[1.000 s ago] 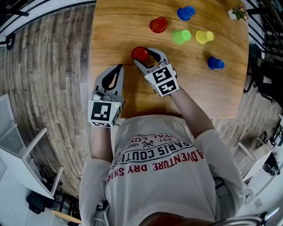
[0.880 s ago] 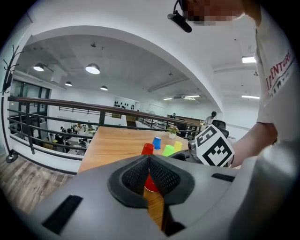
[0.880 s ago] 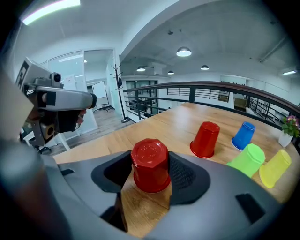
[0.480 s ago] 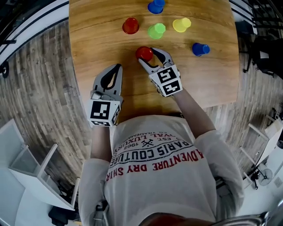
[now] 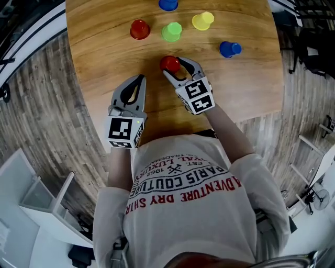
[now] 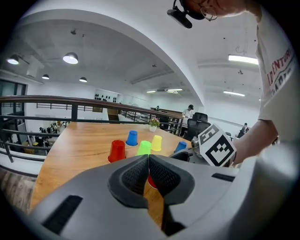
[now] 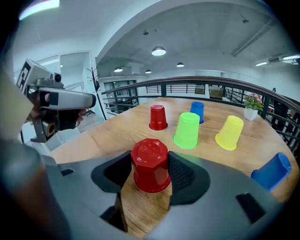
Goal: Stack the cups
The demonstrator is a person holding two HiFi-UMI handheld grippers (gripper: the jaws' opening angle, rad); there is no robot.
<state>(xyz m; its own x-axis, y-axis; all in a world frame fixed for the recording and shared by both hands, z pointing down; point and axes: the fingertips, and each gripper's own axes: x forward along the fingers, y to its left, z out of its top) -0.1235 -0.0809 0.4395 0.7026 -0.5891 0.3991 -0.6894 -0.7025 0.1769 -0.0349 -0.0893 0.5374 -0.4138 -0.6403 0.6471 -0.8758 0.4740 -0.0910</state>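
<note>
An upside-down red cup (image 7: 151, 164) stands between the pads of my right gripper (image 5: 175, 67), which press on both its sides; its rim is at or just above the wooden table (image 5: 104, 52). From the head view this red cup (image 5: 169, 64) is in front of the green cup (image 5: 171, 32). Further back stand a second red cup (image 5: 140, 29), a yellow cup (image 5: 202, 21) and a blue cup (image 5: 168, 4). Another blue cup (image 5: 230, 49) lies on its side at the right. My left gripper (image 5: 138, 81) hovers at the table's near edge, shut and empty.
A small potted plant (image 7: 253, 107) sits at the table's far right corner. A railing (image 7: 211, 86) runs behind the table. The table's near edge lies just under both grippers, with wood floor (image 5: 42, 104) at the left.
My right gripper has carried the red cup to the right, from in front of the other red cup to in front of the green one. The left gripper has stayed put.
</note>
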